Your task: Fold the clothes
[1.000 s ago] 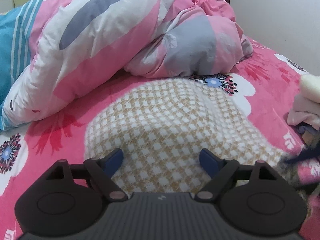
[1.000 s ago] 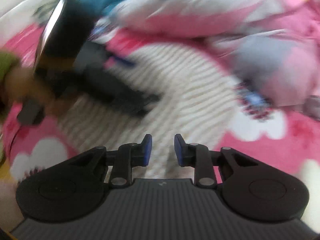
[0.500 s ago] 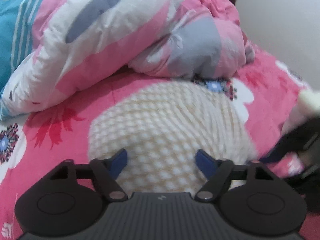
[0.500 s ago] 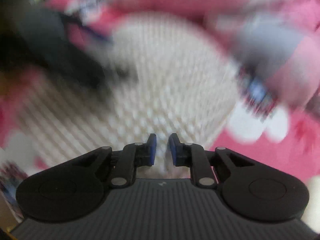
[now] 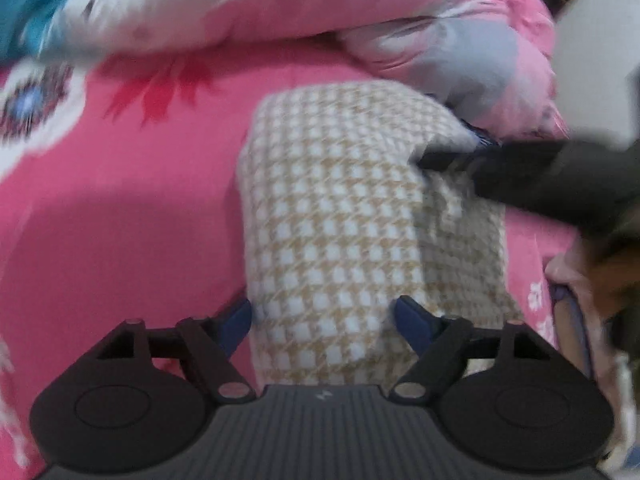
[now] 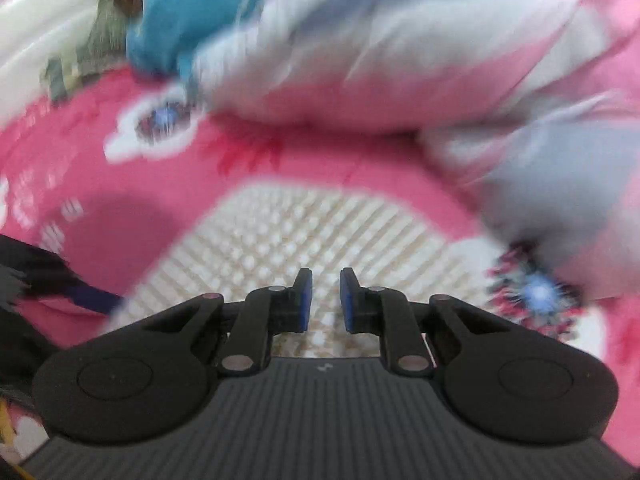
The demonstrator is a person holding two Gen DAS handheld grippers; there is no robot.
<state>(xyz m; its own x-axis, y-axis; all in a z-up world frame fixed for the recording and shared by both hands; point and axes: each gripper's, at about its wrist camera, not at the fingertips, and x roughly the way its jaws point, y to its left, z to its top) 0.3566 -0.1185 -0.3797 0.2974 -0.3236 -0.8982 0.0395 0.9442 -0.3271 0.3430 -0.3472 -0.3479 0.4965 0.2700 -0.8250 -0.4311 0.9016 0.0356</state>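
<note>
Houndstooth garment (image 5: 344, 216) fills the frame's centre on our pink floral bedsheet (image 5: 120, 216); our left gripper (image 5: 323, 318) spreads wide around its near edge, our right gripper (image 6: 323, 300) nearly closed, pinching nothing.

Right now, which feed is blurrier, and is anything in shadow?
Right wrist view: heavy motion smear over the checked garment and quilt. Left wrist view: garment weave readable, quilt and right tongs smeared; a soft shadow lies on the pink sheet.
</note>
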